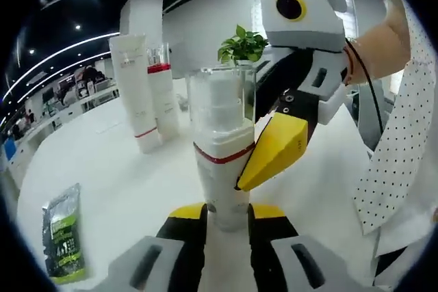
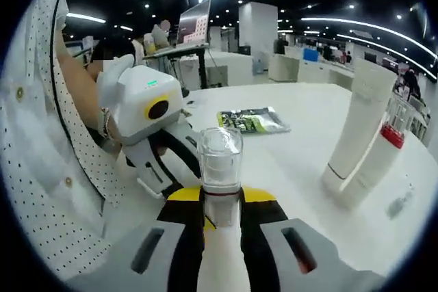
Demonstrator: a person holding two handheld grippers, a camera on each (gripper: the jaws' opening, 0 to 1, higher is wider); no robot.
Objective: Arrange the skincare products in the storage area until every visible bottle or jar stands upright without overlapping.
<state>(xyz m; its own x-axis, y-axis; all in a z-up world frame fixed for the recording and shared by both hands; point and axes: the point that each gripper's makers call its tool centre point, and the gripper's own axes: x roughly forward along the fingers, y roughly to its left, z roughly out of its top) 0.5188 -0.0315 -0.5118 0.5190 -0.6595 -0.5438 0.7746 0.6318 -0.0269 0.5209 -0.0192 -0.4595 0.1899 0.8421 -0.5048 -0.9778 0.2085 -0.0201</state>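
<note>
Both tools clamp one clear-capped bottle (image 1: 222, 169) upright above the white surface (image 1: 116, 162): left tool (image 1: 227, 213) at its base, right tool (image 2: 222, 203) higher. Tube (image 1: 137, 87) and second bottle (image 1: 163, 90) already stand nearby; setting this one down apparently remains.

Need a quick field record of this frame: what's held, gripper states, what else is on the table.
held: white pump bottle with clear cap and red band, upright
left gripper: shut on bottle's base
right gripper: shut on bottle below the cap; its yellow fingertip shows in left gripper view
standing: tall white tube with red stripe; clear-capped bottle with red collar beside it
flat: green sachet on white table
background: green potted plant
</note>
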